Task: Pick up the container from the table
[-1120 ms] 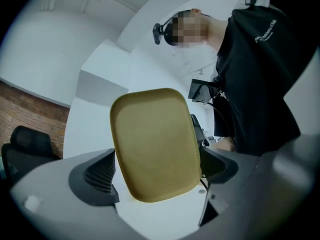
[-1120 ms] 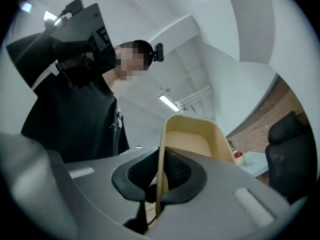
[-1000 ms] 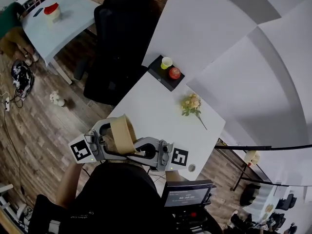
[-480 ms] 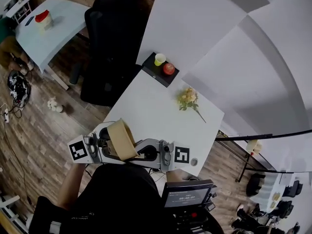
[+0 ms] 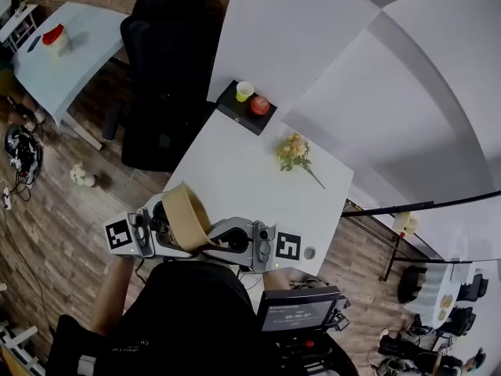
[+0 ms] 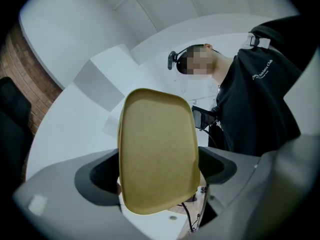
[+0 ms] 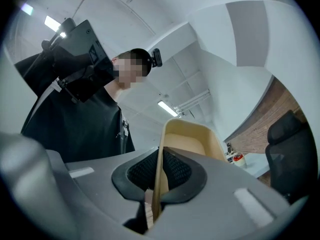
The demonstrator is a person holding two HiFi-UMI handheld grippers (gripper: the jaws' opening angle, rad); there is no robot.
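Observation:
The tan plastic container (image 5: 186, 216) is held up off the table, close to my chest, between both grippers. My right gripper (image 5: 219, 240) is shut on one of its thin walls; in the right gripper view (image 7: 159, 179) both pads pinch that wall (image 7: 156, 184) and the container's hollow (image 7: 192, 139) faces away to the right. My left gripper (image 5: 166, 224) flanks the other end. In the left gripper view (image 6: 159, 169) the container's flat underside (image 6: 157, 154) fills the gap and both pads lie against its sides.
The white table (image 5: 250, 171) carries a bunch of flowers (image 5: 293, 151) and, at its far corner, a black tray (image 5: 235, 108) with a yellow cup (image 5: 245, 91) and a red apple (image 5: 260, 105). A black chair (image 5: 164, 69) stands left of it. A second table (image 5: 55, 61) stands far left.
The container and my left gripper have turned a little, so the container leans more to the left. Both hands stay over the table's near edge. The head view has shifted.

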